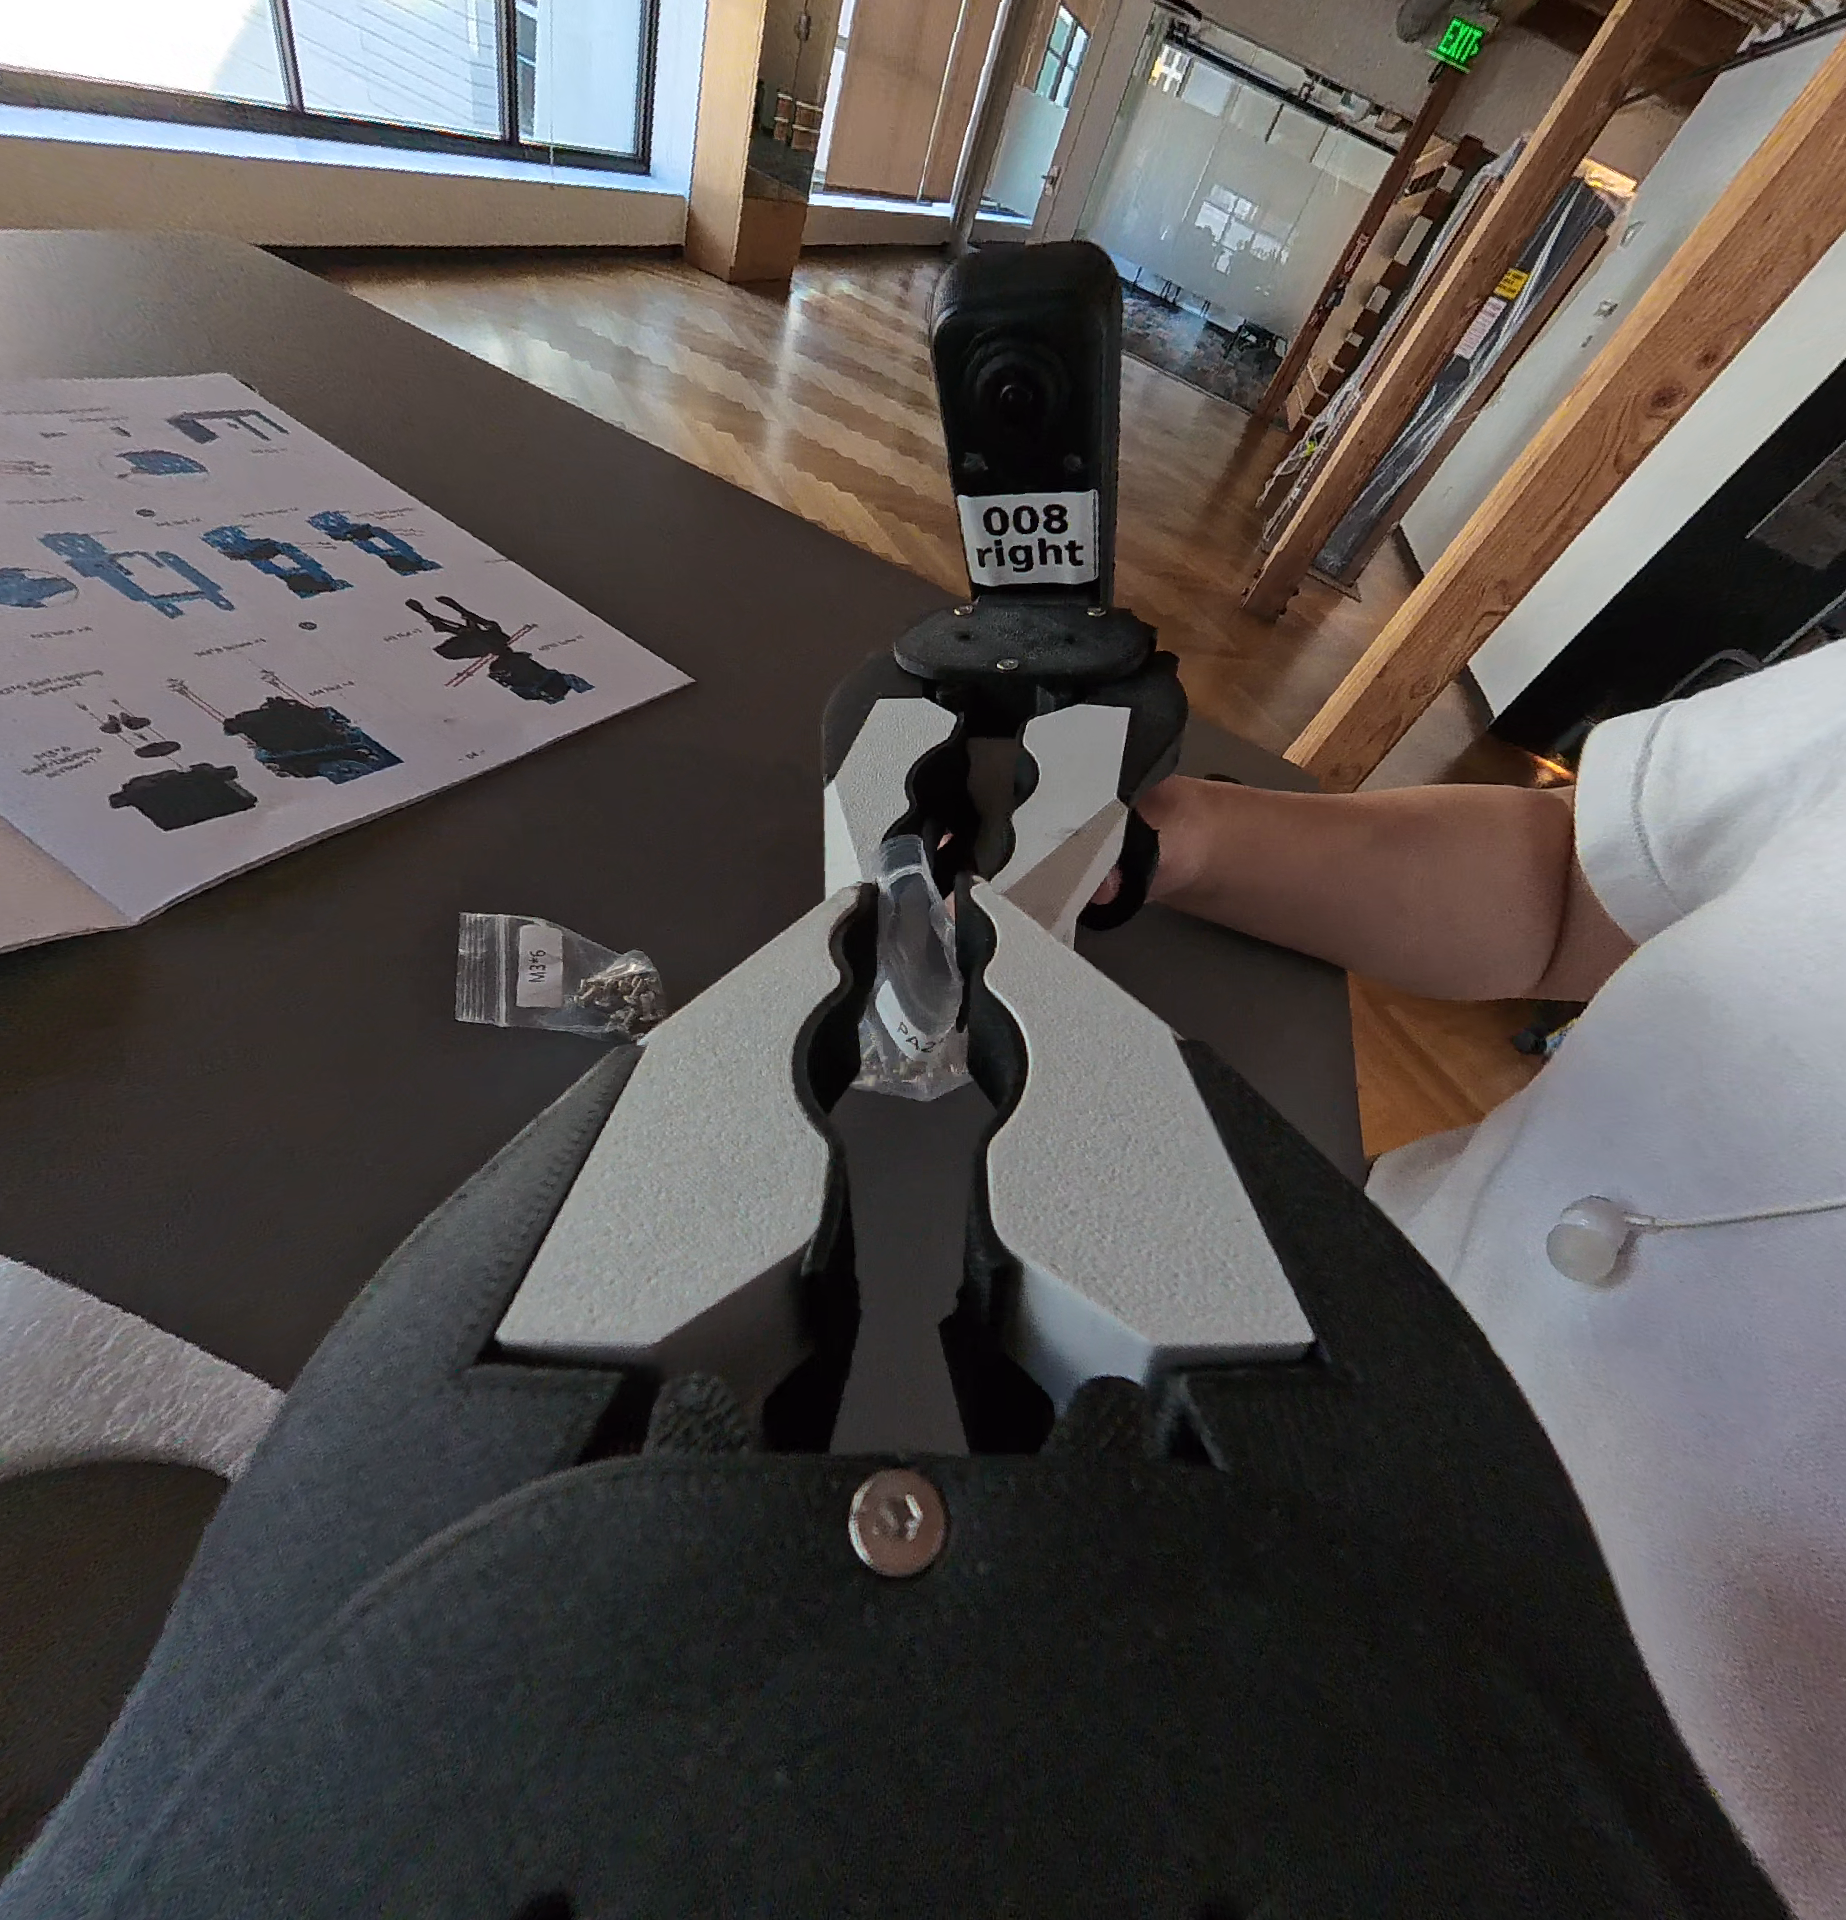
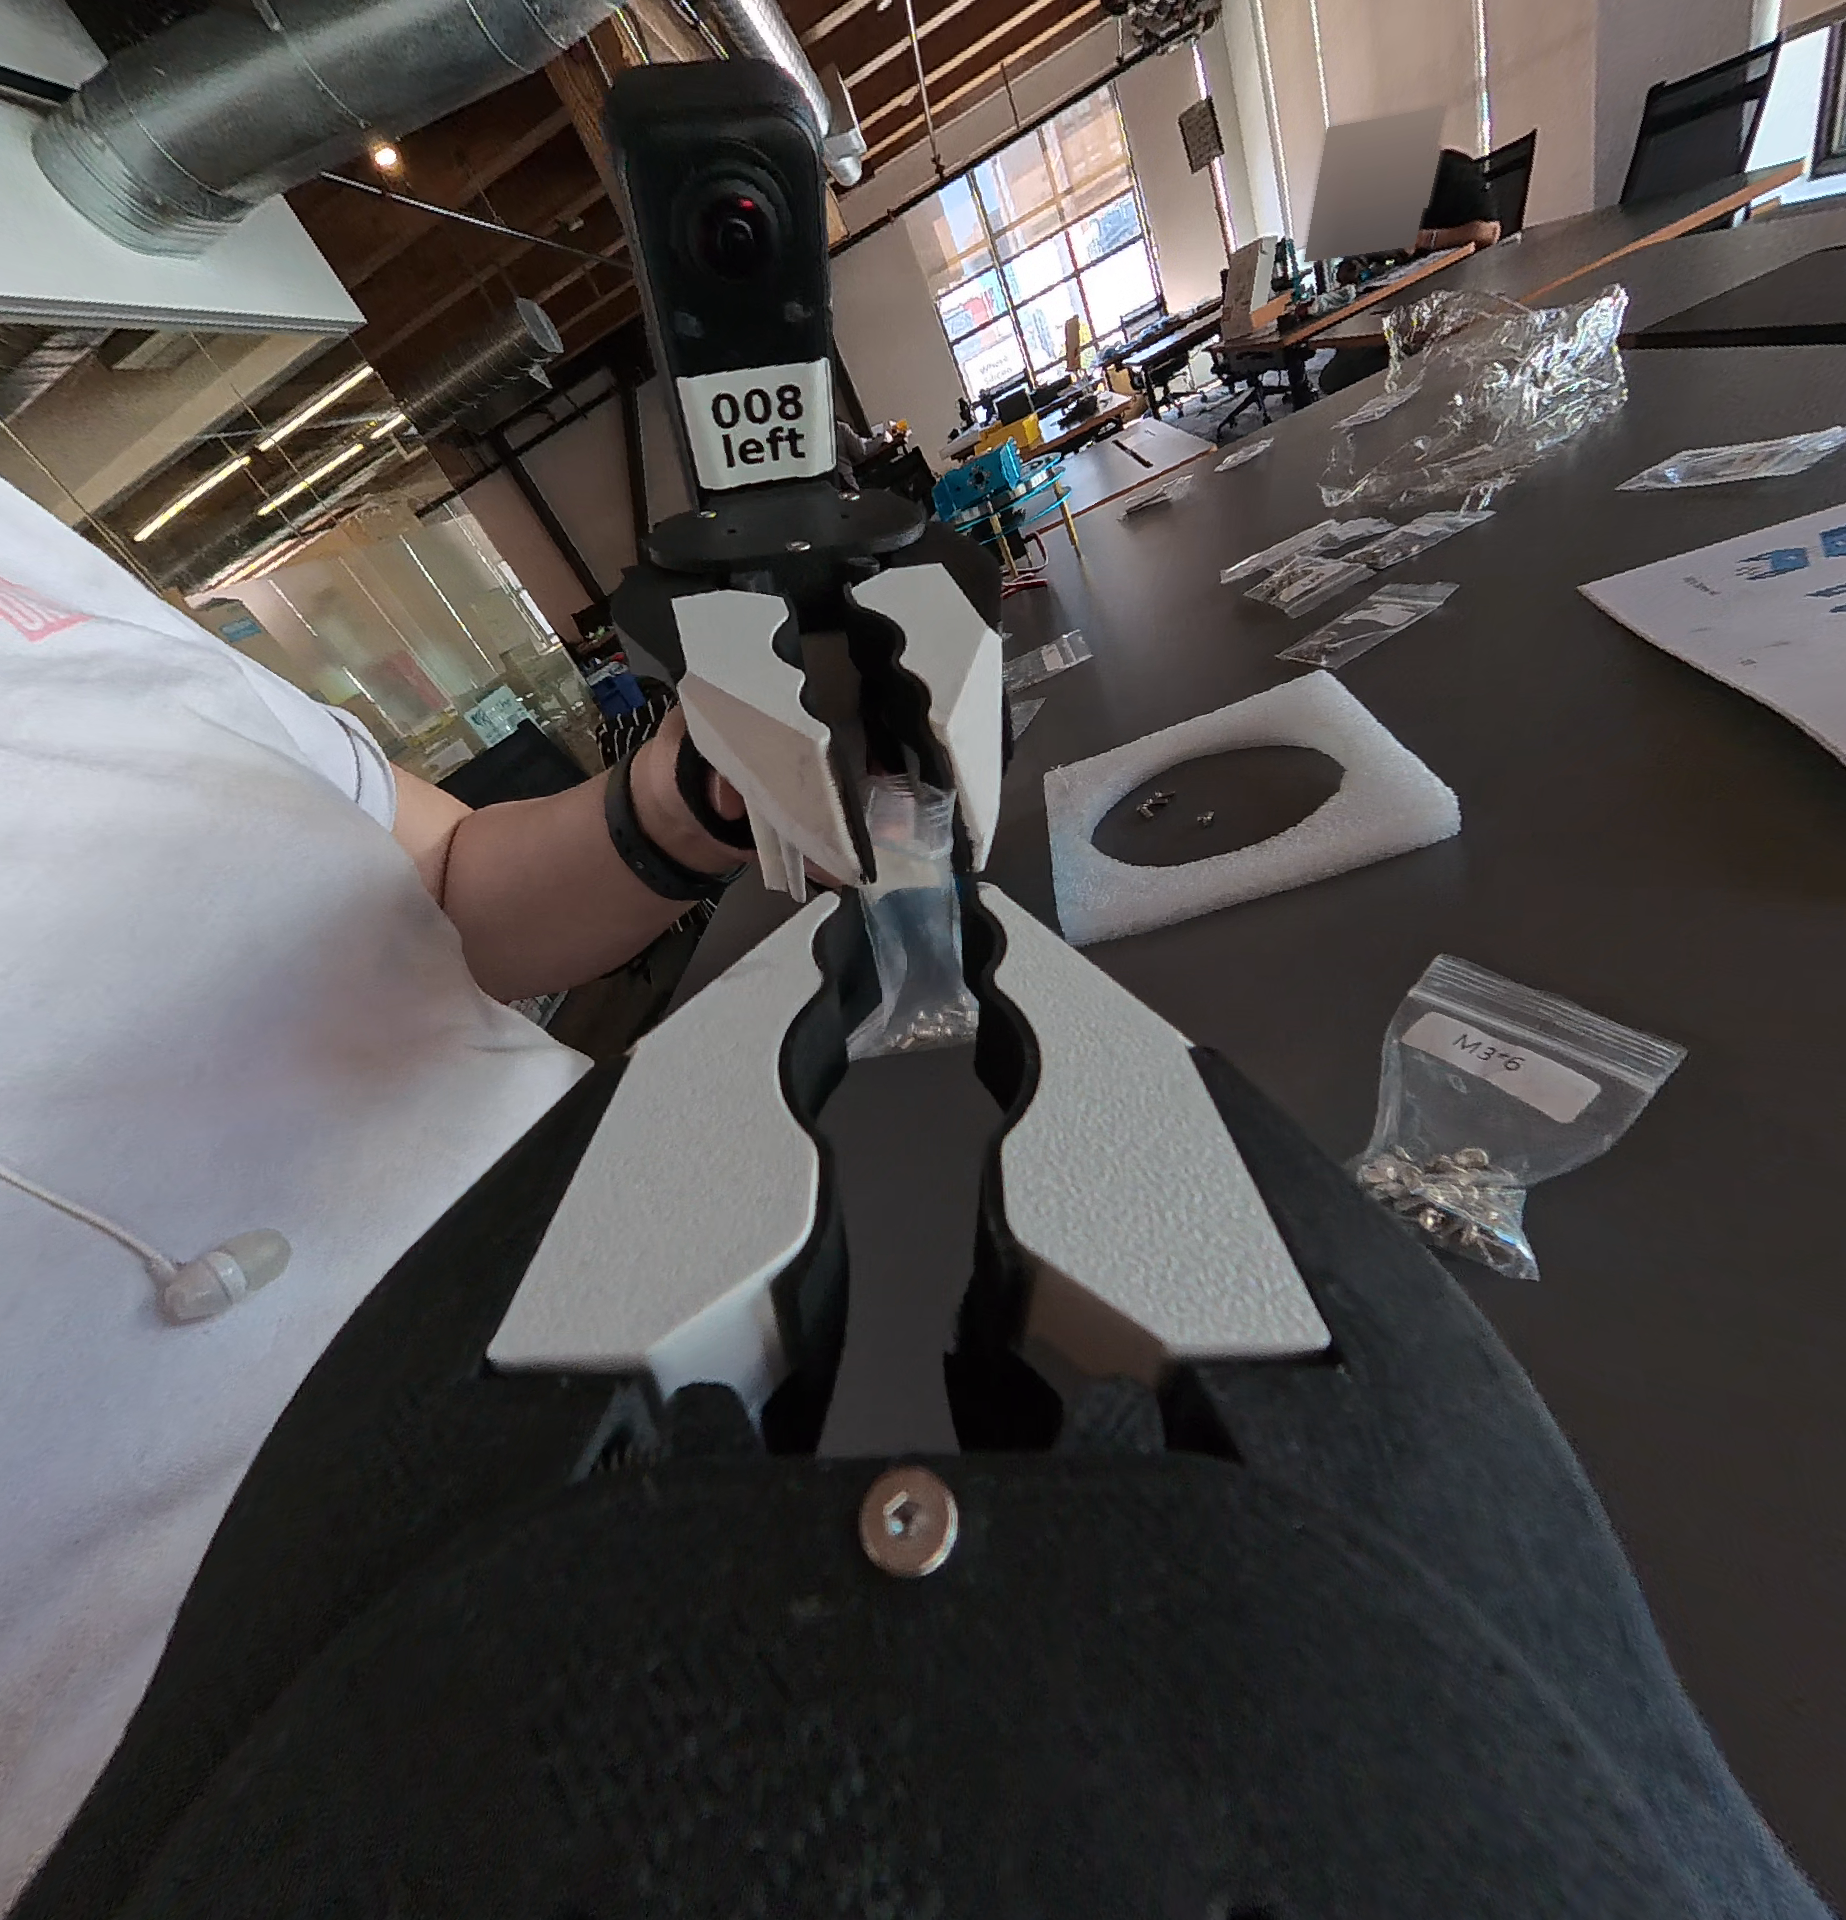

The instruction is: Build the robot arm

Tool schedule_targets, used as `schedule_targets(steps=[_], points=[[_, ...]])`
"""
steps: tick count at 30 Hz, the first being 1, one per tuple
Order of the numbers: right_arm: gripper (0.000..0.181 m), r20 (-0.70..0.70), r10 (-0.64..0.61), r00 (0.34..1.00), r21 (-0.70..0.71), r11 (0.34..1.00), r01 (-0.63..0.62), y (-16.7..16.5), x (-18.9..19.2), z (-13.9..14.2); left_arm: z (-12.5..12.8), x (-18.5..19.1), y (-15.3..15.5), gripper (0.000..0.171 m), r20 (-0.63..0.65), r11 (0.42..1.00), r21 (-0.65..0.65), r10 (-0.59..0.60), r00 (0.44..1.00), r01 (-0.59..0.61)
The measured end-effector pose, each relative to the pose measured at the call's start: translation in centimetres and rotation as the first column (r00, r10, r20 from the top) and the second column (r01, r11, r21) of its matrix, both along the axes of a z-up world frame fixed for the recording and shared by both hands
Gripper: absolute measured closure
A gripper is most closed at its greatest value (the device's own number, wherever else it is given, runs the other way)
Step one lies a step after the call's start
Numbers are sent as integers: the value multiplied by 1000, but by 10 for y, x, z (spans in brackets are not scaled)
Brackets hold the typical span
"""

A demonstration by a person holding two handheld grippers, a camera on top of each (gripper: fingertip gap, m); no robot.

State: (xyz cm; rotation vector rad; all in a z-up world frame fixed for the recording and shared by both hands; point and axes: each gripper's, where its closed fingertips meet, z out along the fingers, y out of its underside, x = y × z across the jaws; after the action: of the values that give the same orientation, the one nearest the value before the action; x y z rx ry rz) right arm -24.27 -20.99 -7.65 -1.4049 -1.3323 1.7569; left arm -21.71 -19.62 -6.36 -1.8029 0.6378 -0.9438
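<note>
A small clear zip bag of screws (image 1: pixel 914 1003) hangs in the air between my two grippers, which face each other above the dark table (image 1: pixel 483 1143). My left gripper (image 1: pixel 916 902) is shut on one side of the bag's upper part. My right gripper (image 1: pixel 950 842) pinches the bag's top from the other side. In the right wrist view the same bag (image 2: pixel 914 977) sits between my right gripper's (image 2: pixel 911 906) tips, and the left gripper (image 2: pixel 903 831) grips it just beyond. The screws lie at the bag's bottom.
A second labelled bag of screws (image 2: pixel 1501 1122) lies on the table (image 1: pixel 555 977). A white foam block with a round cut-out (image 2: pixel 1251 790) holds a few loose screws. A printed instruction sheet (image 1: pixel 275 623), several small bags (image 2: pixel 1345 582) and crumpled clear plastic (image 2: pixel 1490 395) lie farther off. Left and right tips are no more than a few centimetres apart.
</note>
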Motion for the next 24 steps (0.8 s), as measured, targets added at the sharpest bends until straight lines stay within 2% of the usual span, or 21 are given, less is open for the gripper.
schedule_targets(steps=[4, 8, 15, 24], points=[[170, -7, 18, 1000, -38, 999, -18, -2, 0, 1, 1, 0, -1, 159, 31, 1000, -14, -12, 999, 12], [171, -10, 25, 1000, -47, 999, -26, -3, -1, 2, 2, -1, -1, 152, 41, 1000, -20, -15, 999, 15], [170, -4, 4, 1000, 0, 1000, -4, -3, -2, 3, 1, -10, -5, 140, -11, 1000, -16, -6, 1000, 6], [172, -9, 2, 1000, 44, 999, -1, -5, 0, 5, 0, -7, -11, 157, -1, 998, -32, -53, 999, 53]])
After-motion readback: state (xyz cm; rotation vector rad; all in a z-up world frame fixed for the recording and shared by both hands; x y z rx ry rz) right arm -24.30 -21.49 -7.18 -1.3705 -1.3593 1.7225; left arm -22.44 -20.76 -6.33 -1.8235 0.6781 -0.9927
